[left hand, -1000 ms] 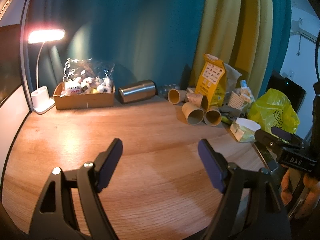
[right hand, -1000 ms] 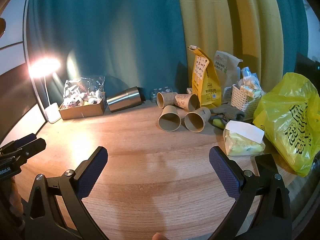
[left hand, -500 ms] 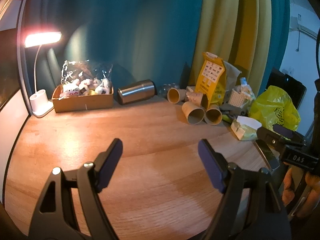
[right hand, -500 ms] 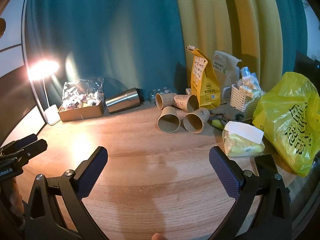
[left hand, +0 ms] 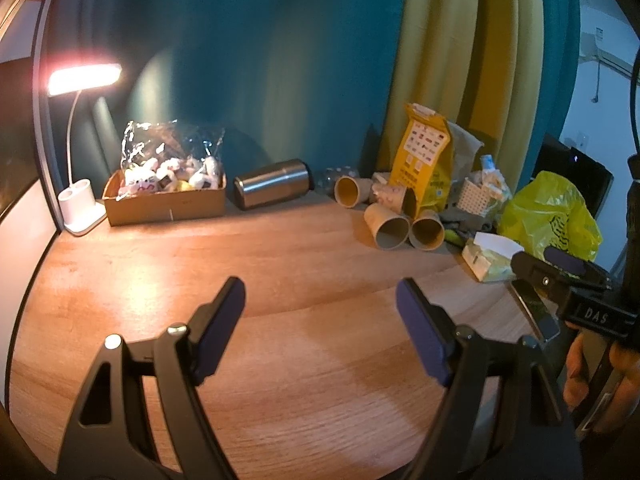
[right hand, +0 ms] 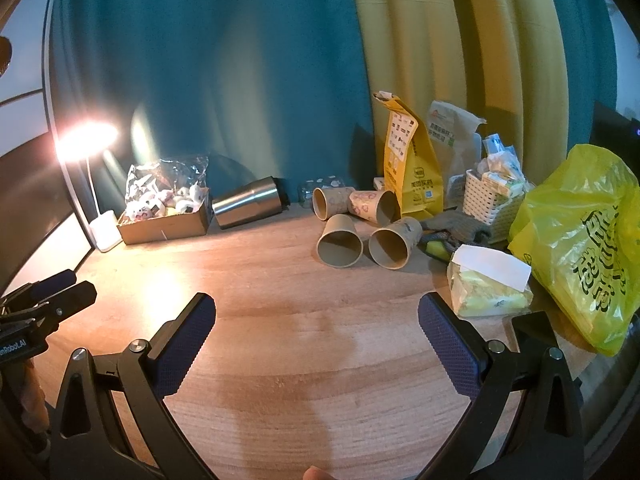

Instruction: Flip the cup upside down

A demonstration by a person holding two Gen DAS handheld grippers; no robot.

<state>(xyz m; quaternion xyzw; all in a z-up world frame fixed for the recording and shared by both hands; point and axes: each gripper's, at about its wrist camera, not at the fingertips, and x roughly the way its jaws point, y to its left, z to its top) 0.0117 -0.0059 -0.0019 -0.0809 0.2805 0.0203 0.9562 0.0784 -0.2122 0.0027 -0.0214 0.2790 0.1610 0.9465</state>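
A round wooden table [right hand: 280, 280] filled both views, its middle bare. The left gripper [left hand: 320, 316] hung above the near edge with its jaws spread wide and nothing between them; the right gripper [right hand: 316, 328] did likewise, wide apart and empty.

Four paper cups [right hand: 340, 236] lay on their sides in a cluster at the back right of the table, mouths mostly toward the cameras (two in front, two behind, touching or nearly so). Just behind them stood a yellow paper bag [right hand: 412, 172], upright against the curtain [right hand: 440, 60]. To their right sat a white woven basket [right hand: 492, 204], a tissue pack [right hand: 488, 284] and a yellow plastic bag [right hand: 580, 240]. To their left a steel tumbler [right hand: 248, 202] lay on its side, then a cardboard box [left hand: 164, 200] of small wrapped items, then a lit desk lamp [left hand: 82, 76].

No object stood between either gripper and the cups.

Compared with a second earlier, both views showed the same layout, the cups slightly further off in the left view; the jaws' spread was unchanged.
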